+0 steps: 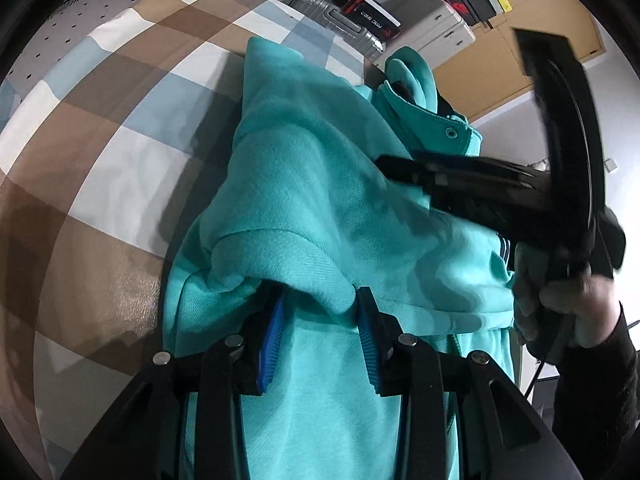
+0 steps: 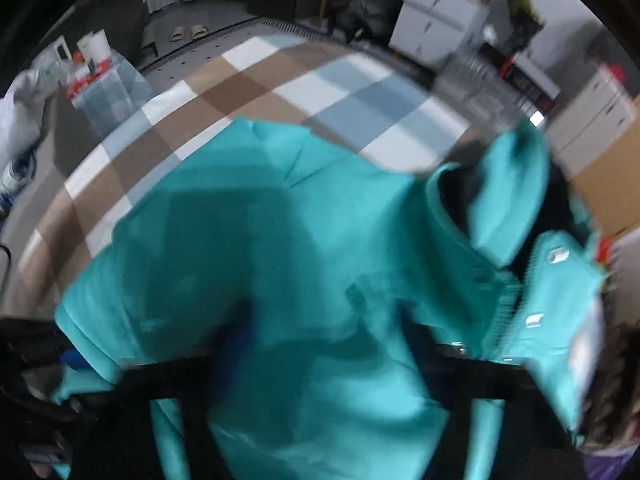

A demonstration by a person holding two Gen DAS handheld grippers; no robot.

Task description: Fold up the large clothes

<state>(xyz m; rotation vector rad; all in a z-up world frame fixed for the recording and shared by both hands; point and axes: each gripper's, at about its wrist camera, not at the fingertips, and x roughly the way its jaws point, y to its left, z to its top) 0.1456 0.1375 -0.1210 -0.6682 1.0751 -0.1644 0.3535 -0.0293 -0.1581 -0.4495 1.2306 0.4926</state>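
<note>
A teal zip jacket [image 1: 320, 180] [image 2: 260, 240] lies on a checked bed cover [image 1: 120, 140] [image 2: 320, 80], its snap collar [image 1: 440, 128] [image 2: 552, 272] at the right. My left gripper [image 1: 319, 340] hovers low over the jacket. Its blue pads [image 1: 272, 340] stand apart and a folded cuff edge [image 1: 304, 280] drapes across their tips without being pinched. My right gripper [image 1: 390, 166] [image 2: 324, 336] reaches in from the right over the jacket's chest, held by a hand [image 1: 568, 300]. It is motion-blurred. In the right wrist view its fingers look spread wide, with teal cloth beneath them.
Past the bed's far edge stand a silver suitcase [image 1: 340, 20], white drawer units [image 1: 440, 28] [image 2: 436, 4] and cardboard [image 1: 520, 60]. A clear plastic box with small items [image 2: 100, 84] and slippers [image 2: 188, 32] sit on the floor to the left.
</note>
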